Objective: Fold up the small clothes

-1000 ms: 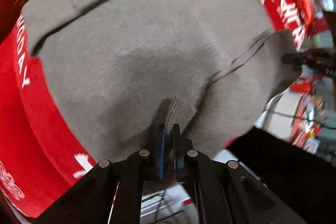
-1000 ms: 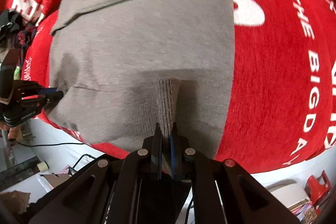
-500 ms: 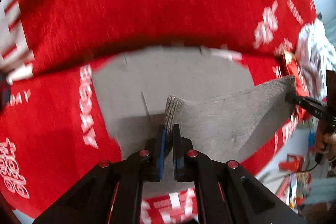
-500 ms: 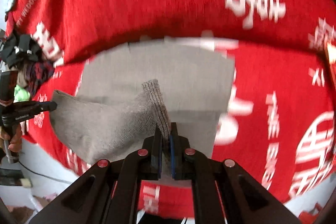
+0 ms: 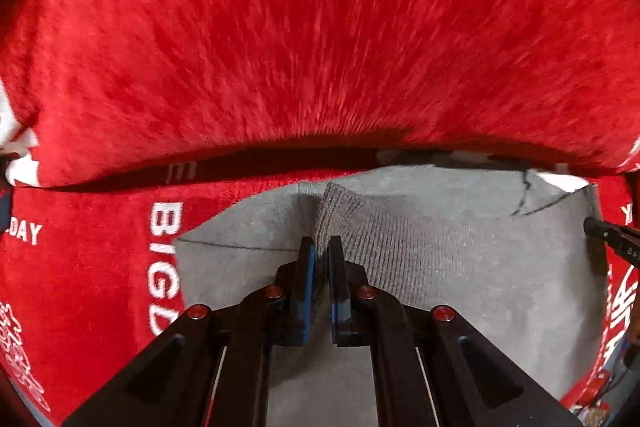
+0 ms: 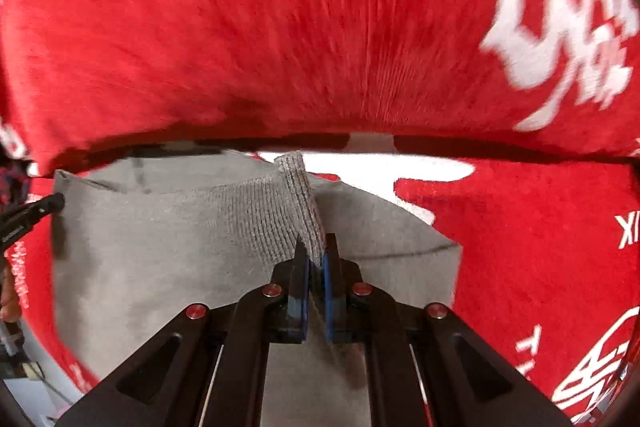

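Observation:
A small grey knit garment [image 5: 460,259] lies on a red cloth with white lettering [image 5: 320,47]. My left gripper [image 5: 322,247] is shut on the ribbed hem at the garment's left corner, which stands up between the pads. My right gripper [image 6: 316,253] is shut on the ribbed hem at the other corner [image 6: 298,195]. The held edge is stretched between the two grippers and carried over the flat lower layer [image 6: 132,287]. Each view shows the other gripper's black fingertips at its edge, the right one at the left wrist view's right side [image 5: 608,233].
The red cloth [image 6: 280,27] fills the far half of both views, blurred by motion. A dark bundle of other clothes [image 6: 12,179] shows at the left edge of the right wrist view. Beyond the table's near-left edge lies floor clutter [image 6: 24,367].
Both grippers have swept the held hem across the garment, from hanging in front of the cameras to lying folded over its lower half. The red cloth now fills most of each view.

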The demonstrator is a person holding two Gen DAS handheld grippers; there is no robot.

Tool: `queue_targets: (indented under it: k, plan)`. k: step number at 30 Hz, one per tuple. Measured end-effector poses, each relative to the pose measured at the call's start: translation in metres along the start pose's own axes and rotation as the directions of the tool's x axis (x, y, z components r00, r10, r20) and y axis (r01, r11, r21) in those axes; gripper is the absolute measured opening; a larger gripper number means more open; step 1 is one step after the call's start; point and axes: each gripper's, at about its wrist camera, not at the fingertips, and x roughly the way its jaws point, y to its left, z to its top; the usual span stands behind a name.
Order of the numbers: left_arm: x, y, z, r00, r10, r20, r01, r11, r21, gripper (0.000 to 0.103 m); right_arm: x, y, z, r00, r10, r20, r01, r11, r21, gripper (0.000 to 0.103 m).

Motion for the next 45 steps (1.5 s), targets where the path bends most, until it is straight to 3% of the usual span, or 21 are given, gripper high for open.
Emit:
queue_targets:
  k: [3, 5, 6, 7, 9, 11, 14, 18, 22, 24, 26, 28, 30, 33, 34, 36, 38, 41, 45]
  plan:
    - [0.013, 0.008, -0.003, 0.999, 0.038, -0.013, -0.038, 0.999, -0.011, 0.008, 0.024, -0.006, -0.003, 1.000, -0.008, -0.014, 0.008, 1.000, 0.024, 0.006]
    - [0.014, 0.020, -0.004, 0.999, 0.037, -0.018, -0.038, 0.997, -0.067, 0.022, 0.023, -0.009, -0.002, 1.000, -0.012, 0.002, 0.012, 0.999, 0.041, 0.010]
    - [0.011, 0.026, -0.004, 0.998, 0.067, -0.016, -0.069, 0.994, -0.087, 0.042, 0.022, -0.011, -0.001, 1.000, -0.024, 0.004, 0.024, 0.998, 0.051, 0.013]
    - [0.006, 0.031, -0.004, 0.994, 0.110, -0.007, -0.110, 0.989, -0.101, 0.051, 0.019, -0.014, -0.001, 0.999, -0.047, 0.001, 0.047, 0.997, 0.064, 0.020]
    - [-0.010, 0.040, -0.006, 0.989, 0.145, 0.019, -0.142, 0.985, -0.098, 0.051, 0.011, -0.026, -0.003, 0.998, -0.066, -0.014, 0.067, 0.990, 0.120, 0.025]
    - [-0.030, 0.047, -0.012, 0.993, 0.113, 0.036, -0.110, 0.991, -0.082, 0.051, -0.003, -0.035, -0.009, 0.998, -0.062, -0.008, 0.062, 0.985, 0.163, 0.025]
    - [-0.047, 0.046, -0.026, 0.999, 0.038, 0.018, -0.037, 0.999, -0.023, 0.051, -0.030, -0.038, -0.027, 0.999, 0.016, 0.028, -0.021, 0.983, 0.181, 0.025]
    - [-0.037, 0.027, -0.056, 0.999, -0.006, -0.046, 0.008, 0.999, 0.041, 0.051, -0.044, -0.016, -0.062, 0.993, 0.114, 0.029, -0.116, 0.985, 0.131, 0.025]
    - [-0.011, 0.009, -0.082, 0.993, 0.060, -0.097, -0.054, 0.996, 0.067, 0.054, -0.016, 0.004, -0.084, 0.994, 0.103, -0.047, -0.098, 0.991, 0.095, 0.025]
    - [-0.012, 0.010, -0.090, 0.997, 0.067, -0.043, -0.063, 0.994, 0.089, 0.056, -0.008, 0.007, -0.092, 0.997, 0.059, -0.039, -0.056, 0.997, 0.056, 0.022]
    - [-0.019, 0.015, -0.095, 0.996, 0.075, -0.053, -0.068, 0.991, 0.117, 0.056, -0.009, -0.002, -0.097, 0.998, 0.053, -0.022, -0.052, 0.998, 0.047, 0.022]
    - [-0.024, 0.026, -0.101, 0.985, 0.163, -0.063, -0.154, 0.979, 0.132, 0.073, -0.015, -0.015, -0.100, 0.999, 0.025, -0.028, -0.023, 0.997, 0.068, 0.022]
    - [-0.035, 0.048, -0.109, 0.978, 0.195, -0.072, -0.188, 0.978, 0.089, 0.073, -0.021, -0.032, -0.106, 0.996, 0.070, -0.046, -0.063, 0.989, 0.134, 0.022]
    - [-0.052, 0.083, -0.127, 0.982, 0.128, -0.136, -0.135, 0.990, -0.043, 0.073, -0.038, -0.044, -0.114, 0.992, 0.112, -0.052, -0.099, 0.973, 0.209, 0.028]
    - [-0.058, 0.091, -0.135, 0.984, 0.101, -0.150, -0.113, 0.990, -0.080, 0.073, -0.043, -0.048, -0.122, 0.990, 0.132, -0.051, -0.116, 0.962, 0.247, 0.035]
    - [-0.070, 0.104, -0.155, 0.984, 0.010, -0.178, -0.041, 0.985, -0.170, 0.073, -0.053, -0.059, -0.143, 0.976, 0.217, -0.028, -0.194, 0.918, 0.346, 0.042]
    - [-0.076, 0.111, -0.176, 0.975, -0.112, -0.192, 0.057, 0.962, -0.268, 0.073, -0.063, -0.068, -0.175, 0.953, 0.304, 0.003, -0.271, 0.846, 0.460, 0.045]
    - [-0.074, 0.110, -0.202, 0.945, -0.252, -0.210, 0.161, 0.914, -0.372, 0.073, -0.066, -0.077, -0.228, 0.910, 0.411, 0.055, -0.353, 0.700, 0.620, 0.045]
    - [-0.056, 0.103, -0.217, 0.912, -0.354, -0.207, 0.223, 0.852, -0.474, 0.073, -0.039, -0.066, -0.273, 0.863, 0.480, 0.159, -0.416, 0.496, 0.762, 0.045]
